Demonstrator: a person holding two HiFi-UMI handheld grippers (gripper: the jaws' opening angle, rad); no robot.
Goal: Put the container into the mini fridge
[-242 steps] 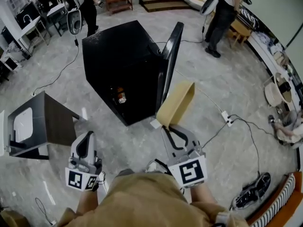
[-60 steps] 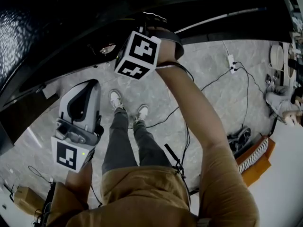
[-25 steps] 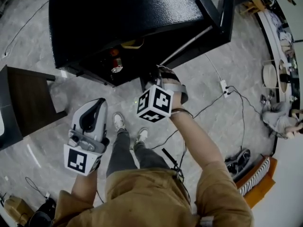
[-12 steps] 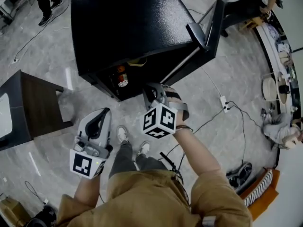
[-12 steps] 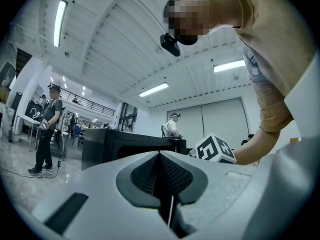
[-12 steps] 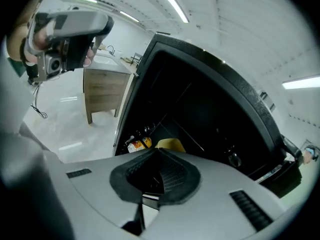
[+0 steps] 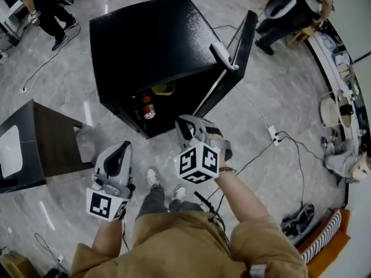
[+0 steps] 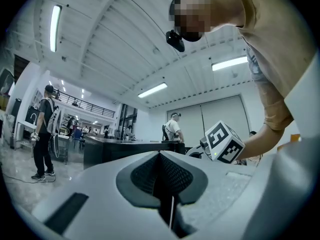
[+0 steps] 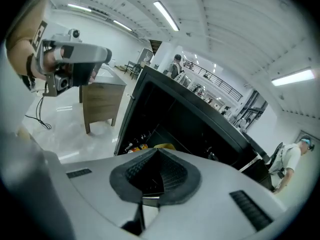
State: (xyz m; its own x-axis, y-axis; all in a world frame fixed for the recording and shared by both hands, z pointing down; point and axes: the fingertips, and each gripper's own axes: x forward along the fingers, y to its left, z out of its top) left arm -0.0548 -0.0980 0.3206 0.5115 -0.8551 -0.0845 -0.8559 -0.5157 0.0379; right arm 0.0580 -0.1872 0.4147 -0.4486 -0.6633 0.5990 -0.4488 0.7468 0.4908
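Observation:
The black mini fridge (image 7: 151, 39) stands on the floor with its door (image 7: 233, 59) swung open to the right. The yellowish container (image 7: 164, 88) sits inside on an upper shelf, above a can (image 7: 148, 112). My right gripper (image 7: 185, 123) is shut and empty, just in front of the fridge opening and apart from it. In the right gripper view the container (image 9: 165, 146) shows just past the shut right gripper (image 9: 158, 152), inside the fridge (image 9: 195, 121). My left gripper (image 7: 118, 154) hangs lower left, shut and empty. The left gripper view shows the left gripper (image 8: 160, 156) pointing up at the ceiling.
A dark wooden side table (image 7: 49, 141) stands left of the fridge. A power strip (image 7: 272, 134) with cables lies on the floor to the right, and shoes (image 7: 297, 220) further right. Other people stand at the back. My own feet (image 7: 153, 176) are below the fridge.
The right gripper, which carried the container earlier, has drawn back out of the fridge empty. The view has pulled away from the fridge, and the container stays inside.

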